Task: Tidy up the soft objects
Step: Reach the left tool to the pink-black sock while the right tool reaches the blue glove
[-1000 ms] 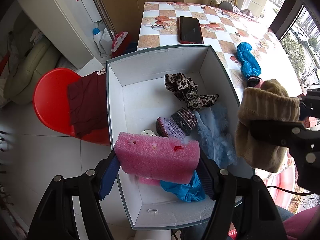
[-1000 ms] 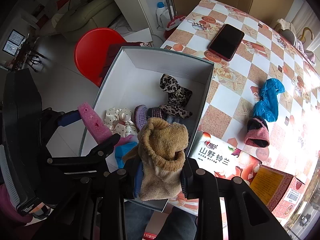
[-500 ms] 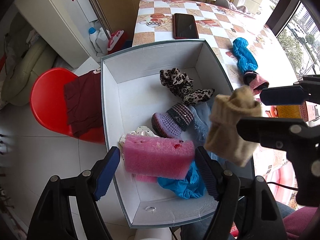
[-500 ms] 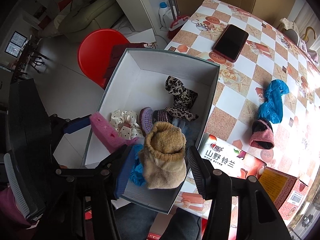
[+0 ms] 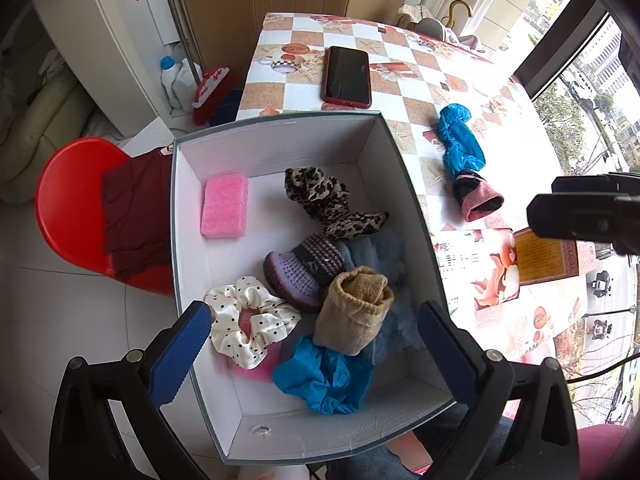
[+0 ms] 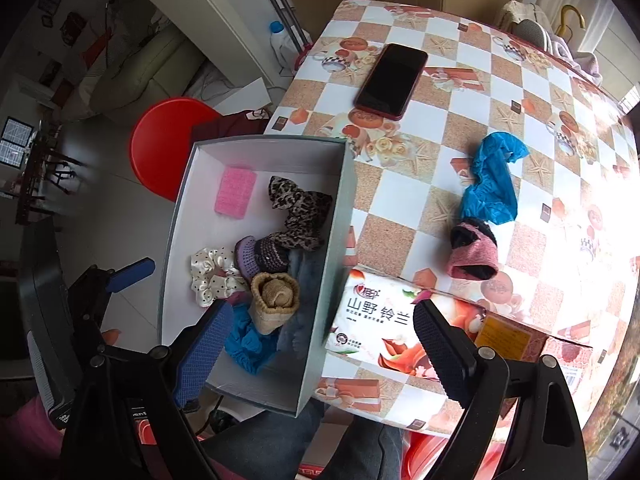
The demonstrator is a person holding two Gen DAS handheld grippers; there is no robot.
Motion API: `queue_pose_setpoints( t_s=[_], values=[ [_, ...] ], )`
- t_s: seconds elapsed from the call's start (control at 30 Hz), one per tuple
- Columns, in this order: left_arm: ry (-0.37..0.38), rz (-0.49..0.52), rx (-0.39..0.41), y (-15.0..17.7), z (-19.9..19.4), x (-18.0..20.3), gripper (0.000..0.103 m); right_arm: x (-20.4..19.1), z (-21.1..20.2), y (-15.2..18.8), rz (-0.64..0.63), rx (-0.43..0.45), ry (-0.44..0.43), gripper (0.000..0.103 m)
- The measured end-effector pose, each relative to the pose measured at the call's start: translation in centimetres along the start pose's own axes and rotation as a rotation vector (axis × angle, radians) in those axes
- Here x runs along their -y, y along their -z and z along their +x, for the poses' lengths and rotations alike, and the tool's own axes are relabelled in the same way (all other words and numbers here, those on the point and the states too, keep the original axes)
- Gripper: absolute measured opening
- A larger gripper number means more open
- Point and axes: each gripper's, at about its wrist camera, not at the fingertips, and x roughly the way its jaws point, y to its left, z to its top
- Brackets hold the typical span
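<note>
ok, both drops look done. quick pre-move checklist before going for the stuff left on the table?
1. Left tool empty, jaws just opened: ok.
2. Right tool empty, jaws just opened: ok.
3. Sponge lying in the box: ok.
4. Tan sock in the box, on the pile: ok.
5. Table cleared of soft items: not ok, blue cover and pink sock remain.
6. Path to them: cannot tell; tissue pack lies under the right tool.
</note>
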Motion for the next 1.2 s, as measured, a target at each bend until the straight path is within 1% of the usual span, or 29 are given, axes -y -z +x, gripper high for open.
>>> queue_pose_setpoints(
  t_s=[0.1, 0.13, 0.17, 0.3, 0.4, 0.5, 0.63, 0.8, 0.93, 1.0, 1.03, 1.1, 1.13, 1.17, 1.2],
  values=[
    [0.026, 0.030, 0.004, -1.4, -0.6, 1.7, 0.103, 3.8, -1.8, -0.5, 0.068, 0.019, 0.024, 0.093],
    [0.037, 0.041, 0.005, -1.9, -0.7, 2.5, 0.103, 5.3, -2.4, -0.5, 0.097, 0.026, 0.030, 0.097],
    [0.047, 0.053, 0.004, -2.4, -0.8, 3.3, 0.103, 6.8, -2.9, -0.6, 0.131, 0.031, 0.039, 0.103],
    [0.094, 0.102, -0.018, -4.9, -0.5, 6.9, 0.103, 12.6, -4.6, -0.3, 0.267, 0.058, 0.038, 0.103],
    [0.144, 0.112, -0.077, -7.2, 1.2, 9.6, 0.103, 16.1, -5.1, 0.4, 0.352, 0.065, 0.028, 0.103],
    [0.184, 0.110, -0.137, -9.6, 4.1, 12.4, 0.103, 18.9, -5.4, 1.2, 0.403, 0.066, 0.022, 0.103],
    [0.223, 0.079, -0.269, -12.3, 9.8, 15.6, 0.103, 22.0, -5.3, 2.2, 0.439, 0.052, 0.024, 0.103],
    [0.218, 0.074, -0.412, -13.8, 16.2, 18.8, 0.103, 25.5, -5.0, 3.7, 0.481, 0.036, 0.013, 0.103],
    [0.185, 0.058, -0.485, -14.1, 19.8, 20.1, 0.103, 27.8, -4.2, 4.3, 0.506, 0.016, 0.001, 0.103],
    [0.169, 0.057, -0.518, -14.1, 21.2, 20.5, 0.097, 28.7, -3.7, 4.3, 0.507, 0.005, -0.005, 0.103],
    [0.158, 0.062, -0.533, -14.0, 21.7, 20.7, 0.092, 29.0, -3.4, 4.1, 0.504, -0.002, -0.007, 0.103],
    [0.108, 0.074, -0.555, -13.8, 22.4, 20.9, 0.080, 29.5, -2.9, 3.6, 0.491, -0.011, -0.013, 0.103],
    [0.095, 0.076, -0.565, -13.7, 22.6, 21.0, 0.069, 29.7, -2.7, 3.2, 0.482, -0.016, -0.017, 0.103],
    [0.103, 0.071, -0.572, -13.5, 22.8, 20.9, 0.058, 29.8, -2.4, 2.7, 0.472, -0.019, -0.020, 0.103],
    [0.112, 0.060, -0.573, -13.4, 22.8, 20.8, 0.053, 29.9, -2.1, 2.1, 0.459, -0.023, -0.023, 0.103]
  ],
)
